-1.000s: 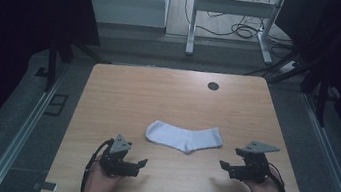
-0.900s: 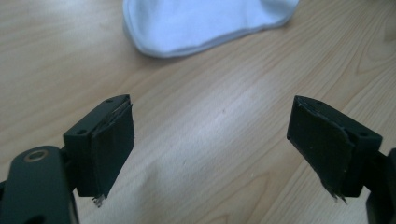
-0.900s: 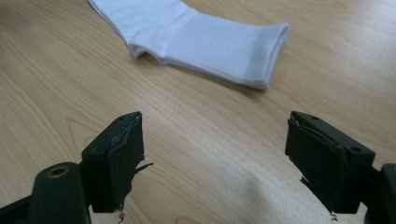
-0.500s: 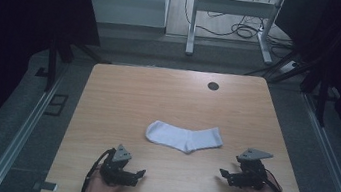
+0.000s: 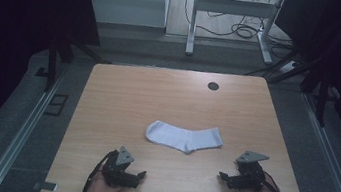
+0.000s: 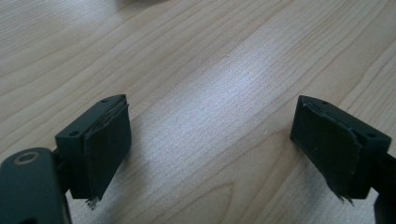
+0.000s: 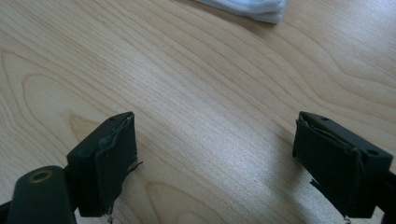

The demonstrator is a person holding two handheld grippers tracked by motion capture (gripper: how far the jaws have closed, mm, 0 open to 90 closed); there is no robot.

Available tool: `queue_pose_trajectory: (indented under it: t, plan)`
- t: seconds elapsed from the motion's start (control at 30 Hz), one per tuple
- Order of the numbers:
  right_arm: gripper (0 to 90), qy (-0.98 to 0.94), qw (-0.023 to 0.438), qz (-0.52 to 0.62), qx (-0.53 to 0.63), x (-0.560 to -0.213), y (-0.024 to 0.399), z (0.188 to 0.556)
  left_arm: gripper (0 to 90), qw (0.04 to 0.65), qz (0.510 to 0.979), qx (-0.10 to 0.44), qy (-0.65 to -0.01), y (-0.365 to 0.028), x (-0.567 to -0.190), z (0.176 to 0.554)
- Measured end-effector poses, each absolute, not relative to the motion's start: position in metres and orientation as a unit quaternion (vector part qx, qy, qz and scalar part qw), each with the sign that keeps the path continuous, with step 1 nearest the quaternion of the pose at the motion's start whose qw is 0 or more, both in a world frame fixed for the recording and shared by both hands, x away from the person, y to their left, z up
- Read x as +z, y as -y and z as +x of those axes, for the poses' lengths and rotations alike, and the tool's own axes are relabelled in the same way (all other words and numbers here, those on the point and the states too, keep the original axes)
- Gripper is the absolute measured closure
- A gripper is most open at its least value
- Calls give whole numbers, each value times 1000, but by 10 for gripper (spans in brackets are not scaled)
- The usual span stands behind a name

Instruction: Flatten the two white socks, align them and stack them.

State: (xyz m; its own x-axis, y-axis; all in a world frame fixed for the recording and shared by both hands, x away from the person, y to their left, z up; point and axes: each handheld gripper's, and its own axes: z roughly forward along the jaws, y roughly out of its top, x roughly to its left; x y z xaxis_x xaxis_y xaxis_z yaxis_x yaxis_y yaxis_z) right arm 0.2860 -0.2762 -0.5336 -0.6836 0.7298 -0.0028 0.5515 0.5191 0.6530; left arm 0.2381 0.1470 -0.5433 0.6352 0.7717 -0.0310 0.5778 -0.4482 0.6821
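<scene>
I hold my left gripper [image 5: 139,175] low over the near edge of the pale wooden surface [image 5: 132,101], its jaws standing wide apart with nothing between them but bare wood grain. My right gripper [image 5: 223,175] sits at the near right side of the same surface, jaws likewise spread and empty. The flat white cotton sock [image 5: 184,137] lies stretched out sideways in the middle of the surface, between my two grippers and a little beyond them, touching neither; in the right gripper view one end of it [image 7: 247,8] peeks in at the top edge, apart from my jaws. As I judge it, the work on the sock has not begun in any way I can see: it lies unfolded, in a single layer with a slight bend. Everything is left, namely reaching forward, pinching an end and handling it.
</scene>
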Motion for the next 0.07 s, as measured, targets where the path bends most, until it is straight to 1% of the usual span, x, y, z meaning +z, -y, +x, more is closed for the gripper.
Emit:
queue_pose_trajectory:
  t: [0.07]
  plan:
    - [133,-859,141,372,321,-534,276,286,123,338,839,143,-402,-147,-543,238]
